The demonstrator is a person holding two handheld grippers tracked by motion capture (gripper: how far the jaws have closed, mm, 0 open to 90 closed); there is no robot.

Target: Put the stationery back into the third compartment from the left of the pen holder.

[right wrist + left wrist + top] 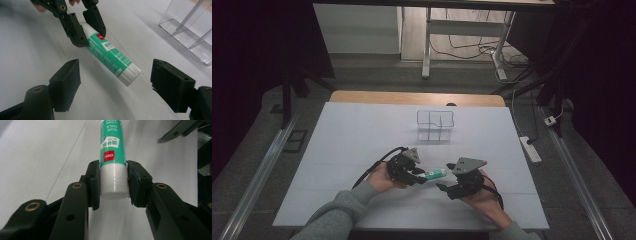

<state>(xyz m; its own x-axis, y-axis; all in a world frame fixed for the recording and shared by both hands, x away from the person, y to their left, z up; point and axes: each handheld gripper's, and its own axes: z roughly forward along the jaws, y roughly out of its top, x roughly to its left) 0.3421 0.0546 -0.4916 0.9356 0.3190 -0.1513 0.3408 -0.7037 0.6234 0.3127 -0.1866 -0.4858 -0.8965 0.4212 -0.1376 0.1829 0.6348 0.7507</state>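
Observation:
A green and white glue stick (pixel 434 174) (pixel 112 150) (pixel 111 55) hangs a little above the white table. My left gripper (pixel 421 176) (pixel 113 185) is shut on its white base end, one pad on each side. The stick's other end points toward my right gripper (pixel 443 186) (pixel 115 85). That gripper is open, its jaws wide apart on either side of the stick's free end without touching it. In the right gripper view the left gripper's fingers (pixel 76 31) clamp the stick from the upper left.
A clear plastic organiser with dividers (pixel 435 125) (pixel 190 30) stands farther back on the white table cover (pixel 362 140). A desk frame and cables lie on the floor beyond the table's far edge.

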